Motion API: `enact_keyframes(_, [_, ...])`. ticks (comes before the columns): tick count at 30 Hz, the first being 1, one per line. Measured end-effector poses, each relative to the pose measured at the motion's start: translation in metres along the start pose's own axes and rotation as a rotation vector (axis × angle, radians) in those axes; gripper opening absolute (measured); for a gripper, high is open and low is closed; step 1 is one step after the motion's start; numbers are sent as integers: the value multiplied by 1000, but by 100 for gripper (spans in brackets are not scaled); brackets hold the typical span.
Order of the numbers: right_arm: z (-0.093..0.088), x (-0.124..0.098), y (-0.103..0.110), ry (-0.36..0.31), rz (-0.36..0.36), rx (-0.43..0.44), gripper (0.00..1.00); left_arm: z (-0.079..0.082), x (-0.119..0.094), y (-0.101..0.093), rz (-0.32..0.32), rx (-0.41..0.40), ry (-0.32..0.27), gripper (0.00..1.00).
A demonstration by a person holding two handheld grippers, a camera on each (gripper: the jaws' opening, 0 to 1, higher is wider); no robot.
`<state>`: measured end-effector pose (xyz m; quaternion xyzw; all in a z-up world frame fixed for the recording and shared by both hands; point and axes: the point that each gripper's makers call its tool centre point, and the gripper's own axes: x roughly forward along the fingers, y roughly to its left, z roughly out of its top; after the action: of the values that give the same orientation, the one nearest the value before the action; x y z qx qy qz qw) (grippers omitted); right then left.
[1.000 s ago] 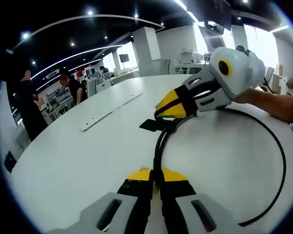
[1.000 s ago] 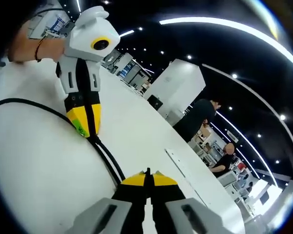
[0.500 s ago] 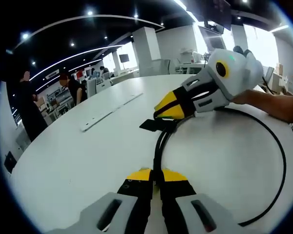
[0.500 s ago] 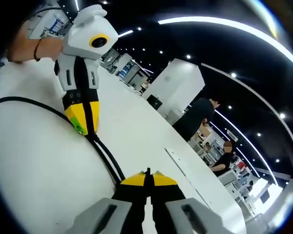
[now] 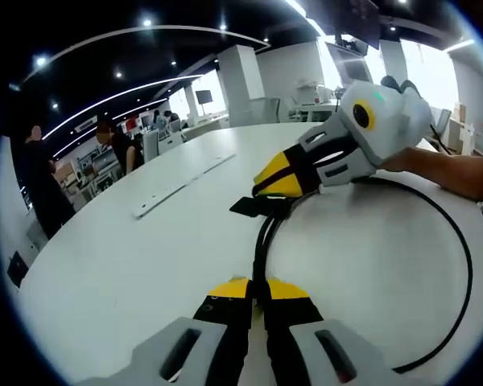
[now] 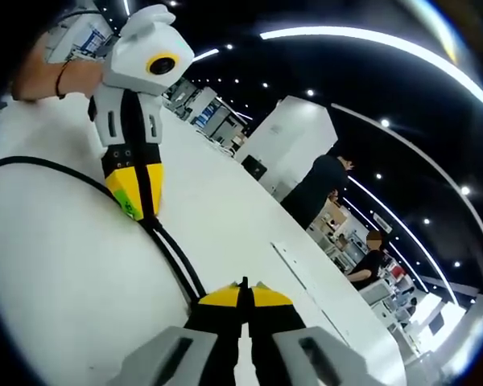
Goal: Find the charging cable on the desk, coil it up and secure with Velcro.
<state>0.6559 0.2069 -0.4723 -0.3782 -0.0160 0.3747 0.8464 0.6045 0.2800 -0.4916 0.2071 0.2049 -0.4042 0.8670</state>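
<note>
A black charging cable (image 5: 261,241) lies on the white table (image 5: 113,257) as two strands side by side, and its loop (image 5: 468,261) sweeps out to the right. My left gripper (image 5: 258,288) is shut on both strands at the near end. My right gripper (image 5: 267,186) comes in from the right and is shut on the cable at its far end, where a flat black Velcro tab (image 5: 248,207) sticks out. In the right gripper view the right gripper (image 6: 243,291) grips the cable (image 6: 177,261), and the left gripper (image 6: 138,213) pinches it further along.
A long white strip (image 5: 181,185) lies on the table to the left of the cable. A bare forearm (image 5: 455,173) holds the right gripper. People (image 5: 40,173) stand beyond the table's far left edge, near desks and a white pillar (image 5: 241,80).
The right gripper's body has tilted slightly above the cable. Both grips and the cable stay as they were. The people in the background have shifted.
</note>
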Motion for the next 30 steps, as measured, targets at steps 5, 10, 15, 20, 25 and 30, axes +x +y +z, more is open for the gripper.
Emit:
enact_keyframes(5, [0,0,1,0,0,0,5,0,0,0,0,-1,-1,7])
enact_keyframes(10, [-1,0,1,1,1,4,5,0,0,0,0,0,-2,7])
enact_keyframes(15, [-2,0,2,8,2,5,5,0,0,-1,0,0,-2,7])
enact_keyframes(20, [-5,2,0,17,-3,6,5,1,0,-1,1,2,-3,7])
enact_keyframes(25, [-6,3,-1,21,-5,5,5,1,0,-1,1,1,-2,7])
enact_keyframes(30, [-6,4,-1,21,-6,10,5,1,0,-1,2,2,-1,7])
